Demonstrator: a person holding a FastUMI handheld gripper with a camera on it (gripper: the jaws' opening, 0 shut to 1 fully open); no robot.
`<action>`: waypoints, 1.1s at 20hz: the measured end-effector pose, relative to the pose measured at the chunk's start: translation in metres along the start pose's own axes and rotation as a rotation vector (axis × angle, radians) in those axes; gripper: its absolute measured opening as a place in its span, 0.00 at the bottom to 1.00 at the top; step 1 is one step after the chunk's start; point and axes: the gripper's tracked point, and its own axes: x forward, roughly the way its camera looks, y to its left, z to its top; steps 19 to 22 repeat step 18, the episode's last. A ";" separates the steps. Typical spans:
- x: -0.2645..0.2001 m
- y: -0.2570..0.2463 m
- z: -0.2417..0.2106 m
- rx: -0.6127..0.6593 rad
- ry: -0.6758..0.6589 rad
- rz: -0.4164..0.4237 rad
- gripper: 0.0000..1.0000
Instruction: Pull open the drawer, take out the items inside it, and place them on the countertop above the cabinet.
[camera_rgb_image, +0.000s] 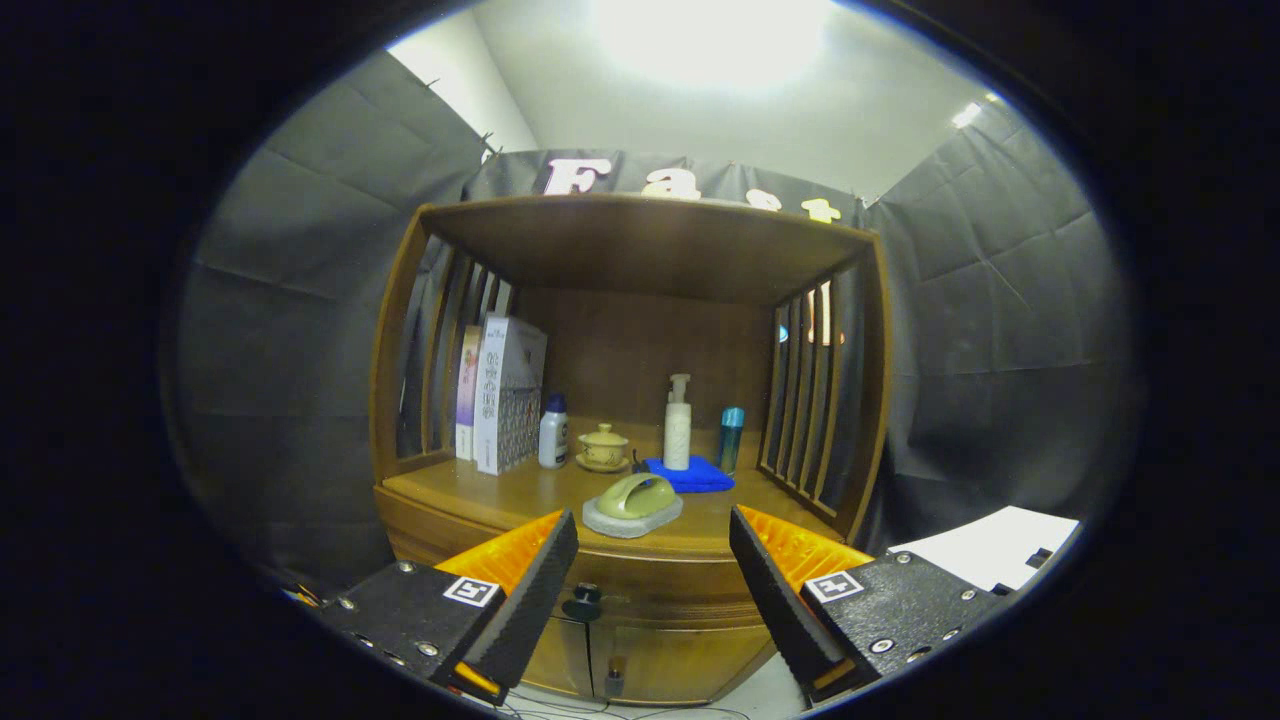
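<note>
Claw (654, 572) wide, empty, facing closed wooden drawer (640, 590); green-handled grey scrubbing block (633, 506) on wooden counter (480, 492) edge above; bottles, boxes behind.

Dark cloth walls (300, 300) enclose the booth under a white ceiling (800, 130) with a bright light (710, 40). A wooden cabinet (640, 250) with slatted sides (805, 400) stands against the back wall.

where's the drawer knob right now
In the gripper view, the dark drawer knob sits on the cabinet front under the countertop, between the open tongs, close to the left finger.
</note>
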 end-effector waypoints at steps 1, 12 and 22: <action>-0.006 -0.007 0.003 0.011 -0.017 -0.010 0.95; -0.024 -0.033 0.010 0.056 -0.040 -0.063 0.95; -0.023 -0.026 0.013 0.033 -0.053 -0.051 0.95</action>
